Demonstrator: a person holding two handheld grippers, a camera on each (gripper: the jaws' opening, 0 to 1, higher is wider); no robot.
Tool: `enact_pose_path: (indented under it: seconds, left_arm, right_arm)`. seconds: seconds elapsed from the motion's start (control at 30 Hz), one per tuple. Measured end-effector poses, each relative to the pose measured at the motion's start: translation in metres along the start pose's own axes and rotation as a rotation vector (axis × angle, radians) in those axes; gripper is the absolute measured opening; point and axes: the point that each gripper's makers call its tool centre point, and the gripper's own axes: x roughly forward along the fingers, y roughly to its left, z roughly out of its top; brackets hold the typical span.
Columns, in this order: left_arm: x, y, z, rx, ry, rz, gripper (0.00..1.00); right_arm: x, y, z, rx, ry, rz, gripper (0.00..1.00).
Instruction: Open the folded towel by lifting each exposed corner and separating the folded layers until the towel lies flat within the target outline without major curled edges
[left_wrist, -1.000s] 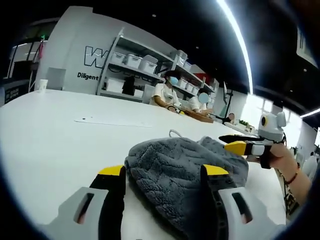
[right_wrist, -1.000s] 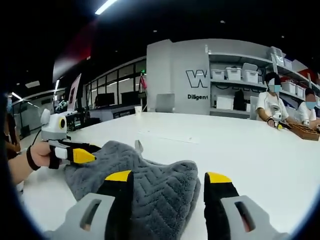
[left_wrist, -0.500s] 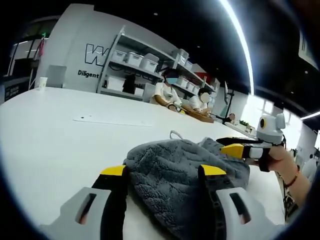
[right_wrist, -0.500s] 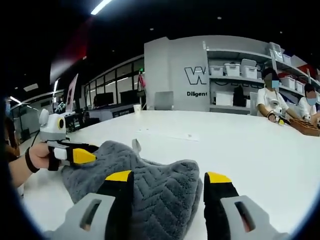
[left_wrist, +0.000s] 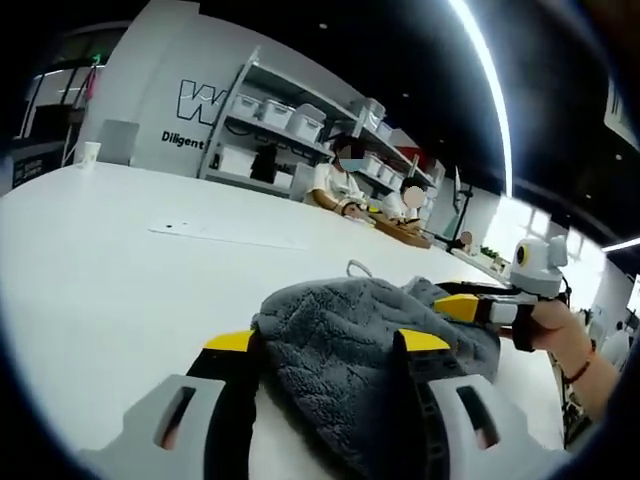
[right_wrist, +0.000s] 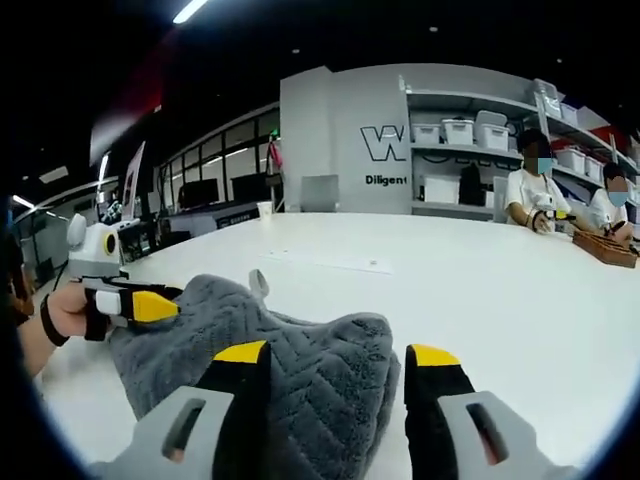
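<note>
A grey, ribbed towel (left_wrist: 360, 335) lies bunched in a mound on the white table (left_wrist: 90, 260), its small hanging loop (left_wrist: 355, 268) sticking up at the far side. My left gripper (left_wrist: 327, 342) is open, its yellow-tipped jaws standing either side of the towel's near end. The right gripper (left_wrist: 470, 305), held by a hand, reaches in at the towel's far right edge. In the right gripper view the towel (right_wrist: 300, 350) sits between the open jaws of my right gripper (right_wrist: 335, 353). The left gripper (right_wrist: 135, 305) rests at the towel's left end.
A thin pale sheet (left_wrist: 225, 235) lies flat on the table beyond the towel, also seen as the sheet (right_wrist: 330, 262). A white cup (left_wrist: 88, 152) stands at the far edge. People (left_wrist: 340, 185) sit at the table's far side before shelves with bins (left_wrist: 280, 120).
Both views have shifted a little as the hands moved. The towel keeps its bunched shape and both grippers stay open around it.
</note>
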Motion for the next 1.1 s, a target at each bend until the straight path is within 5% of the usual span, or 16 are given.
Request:
enact_pose_path:
  seconds: [0.4, 0.67, 1.1]
  left_arm:
    - [0.006, -0.002, 0.003, 0.028, -0.02, -0.021, 0.41]
    - [0.006, 0.005, 0.01, 0.05, -0.057, -0.011, 0.26]
    - [0.008, 0.012, 0.01, 0.057, -0.05, -0.008, 0.17]
  right_arm:
    - [0.006, 0.004, -0.002, 0.018, 0.01, 0.024, 0.37]
    - [0.002, 0.001, 0.003, 0.029, -0.018, 0.019, 0.22]
    - [0.005, -0.012, 0.006, 0.136, -0.044, 0.034, 0.12]
